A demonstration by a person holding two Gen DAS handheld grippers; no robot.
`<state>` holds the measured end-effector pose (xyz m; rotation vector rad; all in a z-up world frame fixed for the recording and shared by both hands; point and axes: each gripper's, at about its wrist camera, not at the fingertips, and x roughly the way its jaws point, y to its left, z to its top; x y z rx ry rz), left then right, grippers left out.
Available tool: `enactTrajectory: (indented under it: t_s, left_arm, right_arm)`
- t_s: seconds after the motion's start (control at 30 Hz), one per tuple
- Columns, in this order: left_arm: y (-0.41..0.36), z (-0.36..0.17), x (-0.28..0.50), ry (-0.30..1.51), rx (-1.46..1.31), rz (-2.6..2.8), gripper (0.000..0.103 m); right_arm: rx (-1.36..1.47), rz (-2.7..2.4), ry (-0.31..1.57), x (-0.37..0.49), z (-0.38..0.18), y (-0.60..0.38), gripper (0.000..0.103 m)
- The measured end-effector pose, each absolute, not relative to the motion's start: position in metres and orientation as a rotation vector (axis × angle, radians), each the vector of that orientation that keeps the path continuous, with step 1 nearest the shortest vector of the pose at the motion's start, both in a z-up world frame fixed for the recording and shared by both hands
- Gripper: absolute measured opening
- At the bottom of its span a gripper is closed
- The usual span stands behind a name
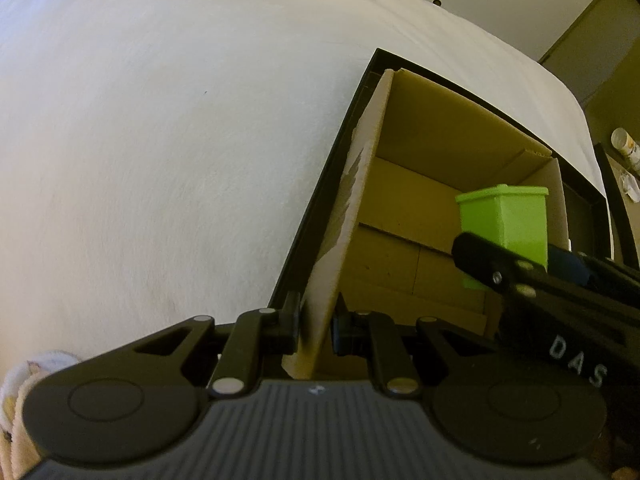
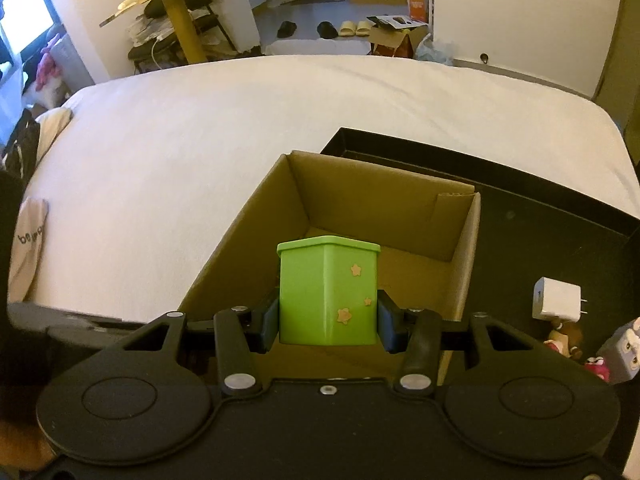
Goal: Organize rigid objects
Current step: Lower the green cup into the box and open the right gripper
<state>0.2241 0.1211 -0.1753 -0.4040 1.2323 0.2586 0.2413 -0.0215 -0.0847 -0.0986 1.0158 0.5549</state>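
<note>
My right gripper (image 2: 328, 324) has its two dark pads pressed against opposite sides of a small green container (image 2: 328, 292), a square box with a rimmed top and pale star shapes on one face; the jaws stand only as far apart as the container is wide, and I hold it upright. The container hangs over the open mouth of a cardboard box (image 2: 464, 248), near the box's front edge, and I cannot tell whether its base touches the box floor. My left gripper (image 1: 316, 326) is closed almost fully, its pads pinching the left wall of that same cardboard box (image 1: 360, 184) at the top edge, one pad outside and one inside. From the left wrist view the green container (image 1: 508, 220) shows inside the box toward the right, with the dark finger of the right gripper (image 1: 492, 264) across its lower part. The cardboard box sits in a shallow black tray (image 2: 540, 216), in the tray's left part. On the tray floor to the right of the box lie a white charger plug (image 2: 556, 300) and a few small toy figures (image 2: 600, 352) by the right edge. The tray rests on a bed covered with a white sheet (image 2: 200, 140). Beyond the bed is a room floor with shoes and slippers (image 2: 340, 29).
</note>
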Motion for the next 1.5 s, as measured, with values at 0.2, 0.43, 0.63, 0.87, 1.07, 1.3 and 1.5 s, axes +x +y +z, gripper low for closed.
enactTrajectory:
  t_s: [0.2, 0.43, 0.63, 0.87, 1.07, 1.3, 1.5]
  left_arm:
    - [0.120, -0.177, 0.226, 1.233, -0.397, 0.255, 0.014]
    - [0.117, -0.176, 0.225, 1.230, -0.381, 0.261, 0.014]
    - [0.116, -0.175, 0.226, 1.232, -0.375, 0.266, 0.014]
    - [0.115, -0.174, 0.226, 1.234, -0.370, 0.267, 0.014]
    - [0.114, -0.173, 0.228, 1.235, -0.363, 0.269, 0.014]
    - [0.112, -0.172, 0.229, 1.235, -0.358, 0.269, 0.014]
    - [0.111, -0.171, 0.229, 1.234, -0.351, 0.271, 0.014]
  right_arm:
    - [-0.047, 0.544, 1.003, 0.247, -0.082, -0.028, 0.050]
    - [-0.045, 0.531, 1.003, 0.237, -0.074, -0.044, 0.050]
    - [-0.039, 0.521, 0.993, 0.227, -0.063, -0.058, 0.051]
    - [-0.025, 0.504, 0.978, 0.221, -0.054, -0.074, 0.055]
    - [-0.008, 0.475, 0.972, 0.218, -0.051, -0.091, 0.057]
    - [0.009, 0.432, 0.954, 0.216, -0.048, -0.115, 0.059]
    - [0.022, 0.399, 0.956, 0.216, -0.052, -0.132, 0.059]
